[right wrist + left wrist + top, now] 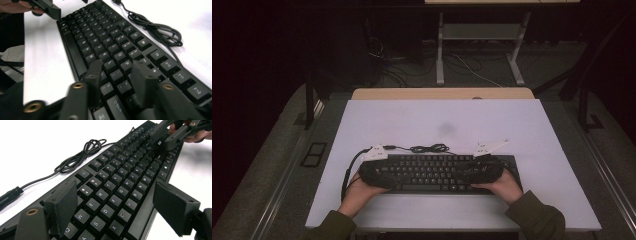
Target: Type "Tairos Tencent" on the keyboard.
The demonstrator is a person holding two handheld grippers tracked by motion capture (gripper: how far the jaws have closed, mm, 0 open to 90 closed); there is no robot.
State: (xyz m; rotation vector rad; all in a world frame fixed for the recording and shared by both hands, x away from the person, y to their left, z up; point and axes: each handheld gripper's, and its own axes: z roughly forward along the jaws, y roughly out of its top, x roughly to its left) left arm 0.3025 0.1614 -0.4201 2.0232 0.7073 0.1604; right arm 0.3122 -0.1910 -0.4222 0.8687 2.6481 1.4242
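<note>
Black full-size keyboard (437, 172) lying flat, keys up, near table's front edge, w/ cable (429, 148) bundled behind it.

free: table (437, 115) beyond keyboard (432, 172) | obstacle: coiled cable (429, 148) just behind keyboard

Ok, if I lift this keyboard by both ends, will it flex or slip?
The keyboard looks like one long rigid slab, so it should probably stay stiff. Its smooth black edges may slide on the pads. The loosely coiled cable behind it is floppy and would likely trail and drag.
</note>
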